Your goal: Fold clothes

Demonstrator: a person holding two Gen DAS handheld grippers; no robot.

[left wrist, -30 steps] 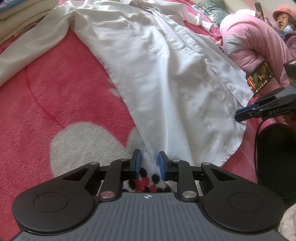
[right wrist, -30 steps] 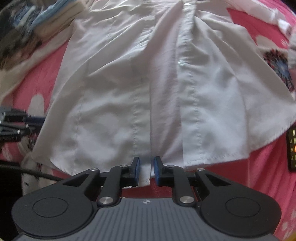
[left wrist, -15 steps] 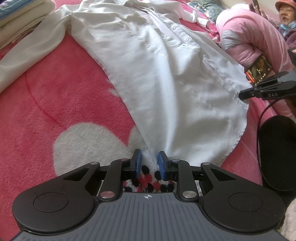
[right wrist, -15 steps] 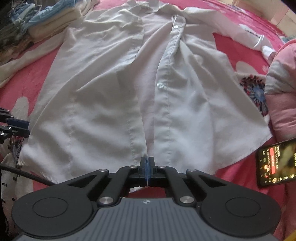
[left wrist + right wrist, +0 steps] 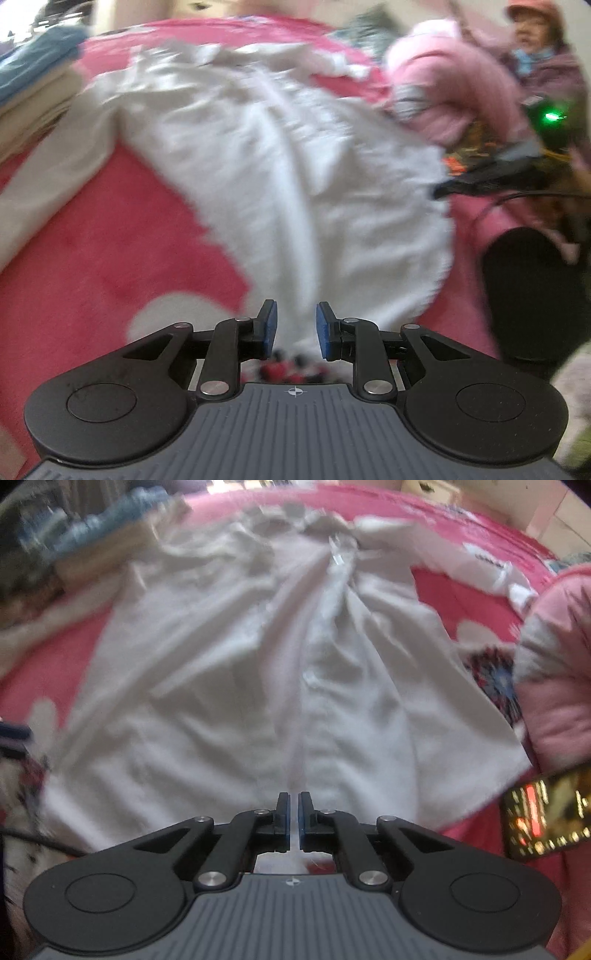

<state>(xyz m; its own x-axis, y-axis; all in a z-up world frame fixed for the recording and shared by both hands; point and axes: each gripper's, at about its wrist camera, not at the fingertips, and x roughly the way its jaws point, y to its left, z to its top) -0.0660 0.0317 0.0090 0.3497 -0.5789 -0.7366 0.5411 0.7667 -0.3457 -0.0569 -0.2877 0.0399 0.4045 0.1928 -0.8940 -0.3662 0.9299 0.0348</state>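
Note:
A white button-up shirt lies spread front-up on a pink fleece blanket, hem toward me, collar at the far end. It also shows in the left wrist view, blurred. My left gripper is open at the shirt's lower left hem corner, with cloth between the pads. My right gripper has its pads almost together around the hem at the button placket, a thin gap showing. It shows at the right of the left wrist view.
Folded clothes are stacked at the far left. A person in a pink jacket sits at the right beside the blanket. A phone with a lit screen lies at the right edge. A black cable runs there.
Both views pulled back and up, now blurred by motion. The left gripper's jaws opened wider. The right gripper, shut on the hem half a second ago, now shows a thin gap.

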